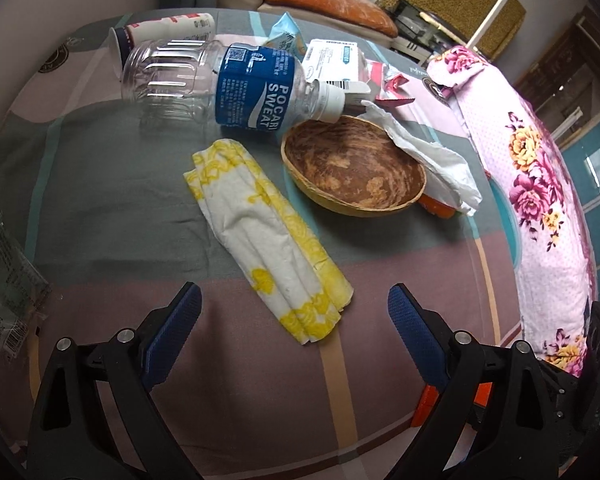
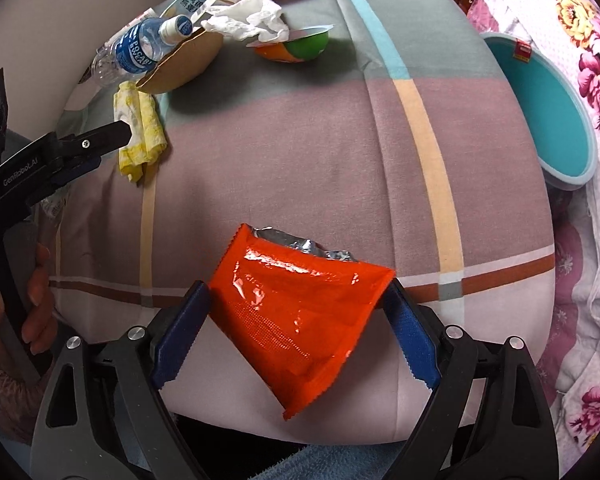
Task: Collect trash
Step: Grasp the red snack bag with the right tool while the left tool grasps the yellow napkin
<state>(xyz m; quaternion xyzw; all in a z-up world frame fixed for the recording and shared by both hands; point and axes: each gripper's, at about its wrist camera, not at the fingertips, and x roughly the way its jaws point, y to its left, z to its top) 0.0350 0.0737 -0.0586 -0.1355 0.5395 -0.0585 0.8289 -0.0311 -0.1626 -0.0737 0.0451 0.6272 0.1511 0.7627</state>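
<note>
My left gripper [image 1: 294, 304] is open, its blue pads on either side of the near end of a folded yellow-and-white napkin [image 1: 268, 236] lying on the cloth-covered table. Beyond the napkin are a brown bowl [image 1: 352, 164], an empty Pocari Sweat bottle [image 1: 220, 80] on its side and a crumpled white tissue [image 1: 432, 156]. My right gripper [image 2: 298, 292] has its jaws wide, with an orange foil snack wrapper [image 2: 296, 312] between the pads, touching both. The napkin [image 2: 140, 132], the bottle [image 2: 134, 50] and the tissue [image 2: 248, 16] also show in the right wrist view.
A teal bin [image 2: 552, 112] sits at the table's right edge against a pink floral quilt [image 1: 532, 184]. A white carton [image 1: 332, 62], a blue packet [image 1: 284, 34], a red-white wrapper [image 1: 392, 82], an orange-green cup [image 2: 296, 48] and a clear plastic bag [image 1: 4, 276] lie around.
</note>
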